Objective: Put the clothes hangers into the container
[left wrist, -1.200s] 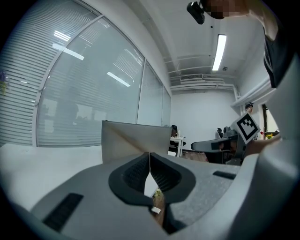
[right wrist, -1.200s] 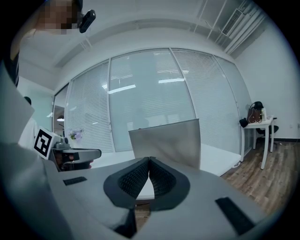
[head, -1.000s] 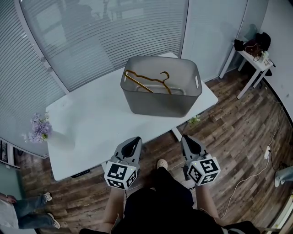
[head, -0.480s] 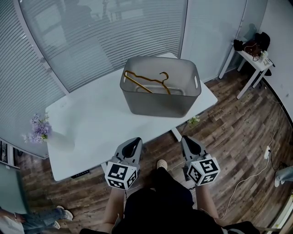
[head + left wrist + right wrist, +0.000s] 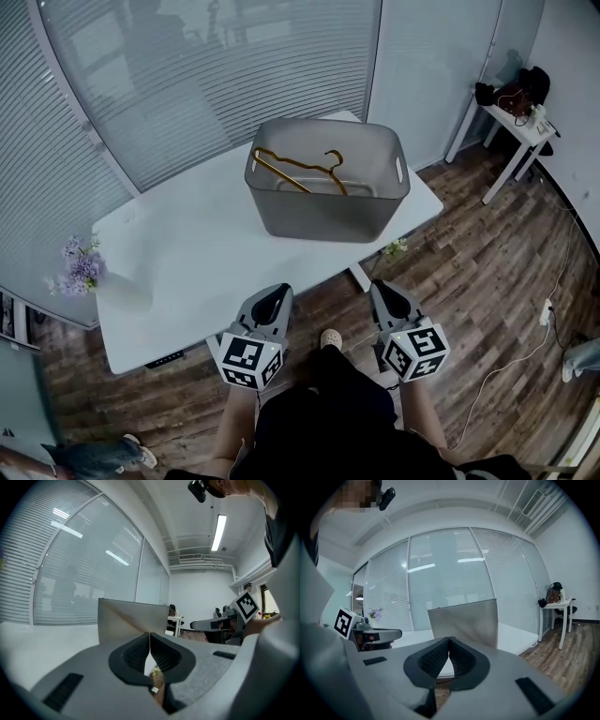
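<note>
A grey plastic container [image 5: 328, 208] stands on the white table [image 5: 202, 253], toward its far right. Gold clothes hangers [image 5: 298, 171] lie inside it, hooks showing above the rim. My left gripper [image 5: 274, 298] and right gripper [image 5: 386, 292] hover side by side off the table's near edge, both pointing at the table. Each is shut with nothing between its pads. The container also shows in the left gripper view [image 5: 126, 618] and in the right gripper view [image 5: 464, 618], ahead of the shut left gripper [image 5: 149, 634] and right gripper [image 5: 449, 640].
A vase of purple flowers [image 5: 82, 267] sits at the table's left end. A small white side table [image 5: 514, 117] with bags stands at the far right. Window blinds run behind the table. A white cable [image 5: 525, 347] trails over the wooden floor. A bystander's leg [image 5: 94, 459] is at the lower left.
Both grippers have kept still. The bystander at the lower left has shifted along the picture's bottom edge toward the right.
</note>
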The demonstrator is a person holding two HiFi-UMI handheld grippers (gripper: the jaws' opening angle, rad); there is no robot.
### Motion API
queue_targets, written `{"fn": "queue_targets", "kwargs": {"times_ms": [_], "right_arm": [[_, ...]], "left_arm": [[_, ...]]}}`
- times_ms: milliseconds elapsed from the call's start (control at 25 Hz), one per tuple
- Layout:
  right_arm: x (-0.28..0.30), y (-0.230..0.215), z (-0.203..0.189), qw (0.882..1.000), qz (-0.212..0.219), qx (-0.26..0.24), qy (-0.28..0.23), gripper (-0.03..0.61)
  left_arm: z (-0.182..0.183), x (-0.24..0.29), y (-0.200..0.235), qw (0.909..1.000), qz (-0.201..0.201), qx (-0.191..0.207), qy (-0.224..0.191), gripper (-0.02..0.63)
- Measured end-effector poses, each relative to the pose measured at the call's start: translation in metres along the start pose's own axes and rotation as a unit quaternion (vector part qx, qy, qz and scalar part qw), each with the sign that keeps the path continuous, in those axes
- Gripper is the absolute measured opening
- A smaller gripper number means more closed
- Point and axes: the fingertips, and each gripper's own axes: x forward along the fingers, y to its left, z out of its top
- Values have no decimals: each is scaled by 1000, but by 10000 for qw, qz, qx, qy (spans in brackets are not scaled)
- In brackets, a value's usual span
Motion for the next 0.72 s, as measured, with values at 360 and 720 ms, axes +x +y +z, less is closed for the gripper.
{"fn": "queue_targets", "kwargs": {"times_ms": [360, 720], "right_arm": [[4, 3, 3, 10000, 10, -29, -14, 28], [11, 8, 1, 9999, 10, -95, 66, 28]], "left_arm": [[1, 0, 4, 10000, -10, -17, -22, 15], [0, -2, 11, 10000, 15, -26, -18, 15]]}}
